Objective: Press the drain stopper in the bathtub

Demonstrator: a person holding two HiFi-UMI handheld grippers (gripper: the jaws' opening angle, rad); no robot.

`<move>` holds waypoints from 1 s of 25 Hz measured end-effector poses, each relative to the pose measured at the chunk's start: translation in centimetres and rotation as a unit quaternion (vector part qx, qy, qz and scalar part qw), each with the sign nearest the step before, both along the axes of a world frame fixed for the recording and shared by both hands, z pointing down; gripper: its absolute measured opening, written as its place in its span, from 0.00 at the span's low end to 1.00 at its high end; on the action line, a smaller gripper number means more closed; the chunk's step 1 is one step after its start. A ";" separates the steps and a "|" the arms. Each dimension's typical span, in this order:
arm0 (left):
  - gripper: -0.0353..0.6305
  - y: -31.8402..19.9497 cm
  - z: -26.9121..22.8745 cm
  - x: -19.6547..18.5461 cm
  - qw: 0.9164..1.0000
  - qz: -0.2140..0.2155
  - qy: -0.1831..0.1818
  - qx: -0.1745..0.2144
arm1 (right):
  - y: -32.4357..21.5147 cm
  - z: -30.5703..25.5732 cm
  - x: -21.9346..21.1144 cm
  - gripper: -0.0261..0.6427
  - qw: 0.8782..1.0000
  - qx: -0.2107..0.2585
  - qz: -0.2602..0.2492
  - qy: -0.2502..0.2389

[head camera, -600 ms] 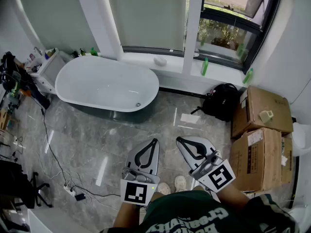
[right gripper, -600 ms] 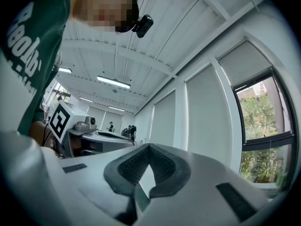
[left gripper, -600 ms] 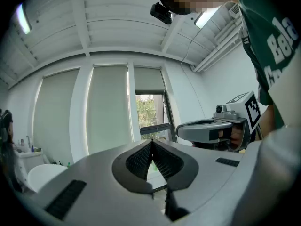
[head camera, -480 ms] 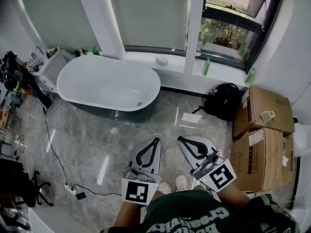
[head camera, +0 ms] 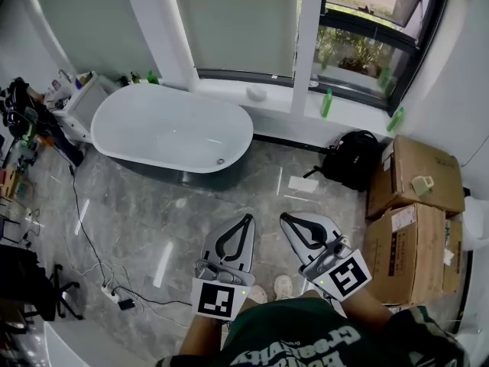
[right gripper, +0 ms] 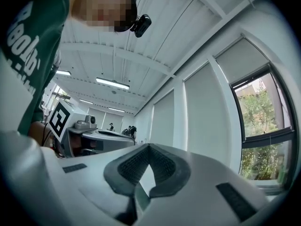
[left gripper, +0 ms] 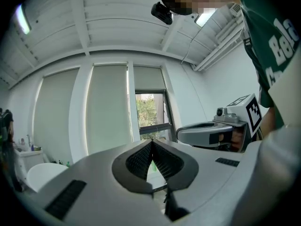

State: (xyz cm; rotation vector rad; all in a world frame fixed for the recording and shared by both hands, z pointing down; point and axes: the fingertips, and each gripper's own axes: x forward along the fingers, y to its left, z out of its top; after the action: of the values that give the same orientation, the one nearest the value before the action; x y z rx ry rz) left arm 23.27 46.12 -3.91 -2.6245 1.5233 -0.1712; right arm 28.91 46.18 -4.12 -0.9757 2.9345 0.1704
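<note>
Stood on the floor (head camera: 153, 228) with both grippers level in front of me. On the left gripper (head camera: 245, 219) the fingers were closed tip to tip with nothing between them. Its own view showed the ribbed pads (left gripper: 138, 160) meeting at the point, only wall and window (head camera: 359, 29) visible in the gap behind. On the right gripper (head camera: 281, 218) the same: tips together, empty. The two sat side by side, near each other but not touching. The tub (head camera: 153, 125) lay well ahead of the fingertips and off to their left, across open floor, under the window. The stopper (head camera: 220, 161) showed as a small dark-ringed spot on the tub bottom, at the end nearest me, ahead and a little left of the left fingertips, well apart from both pairs. Too small to tell whether it sat up or down. A backpack (head camera: 350, 159) was ahead and right of the right fingers, with boxes (head camera: 412, 178) further right. A cable (head camera: 88, 235) trailed on the floor left of the left fingers. My read: task barely begun, nothing touched, not yet at the tub. Left to do: close the distance, carry one gripper over the rim and down inside, set the closed tips on the stopper, press. Closed fingers suit a push, so I judged no change of grip was needed. The left pair was the nearer.
</note>
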 end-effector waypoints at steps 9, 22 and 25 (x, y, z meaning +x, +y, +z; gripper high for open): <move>0.07 -0.6 -0.2 0.2 1.000 -0.010 0.022 -0.007 | -0.4 -0.2 0.4 0.06 1.000 0.001 -0.006 -0.006; 0.07 -1.0 0.2 2.5 1.000 -0.015 0.016 -0.006 | -0.9 0.2 2.6 0.06 1.000 -0.001 -0.013 -0.016; 0.07 -1.0 0.3 3.3 1.000 -0.014 0.015 -0.003 | -0.8 0.3 3.1 0.06 1.000 0.000 -0.016 -0.016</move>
State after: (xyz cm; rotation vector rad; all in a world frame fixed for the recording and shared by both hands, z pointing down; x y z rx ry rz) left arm 26.56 45.13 -3.62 -2.6236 1.5726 -0.1395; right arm 32.02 45.38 -3.79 -0.9230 2.9191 0.1534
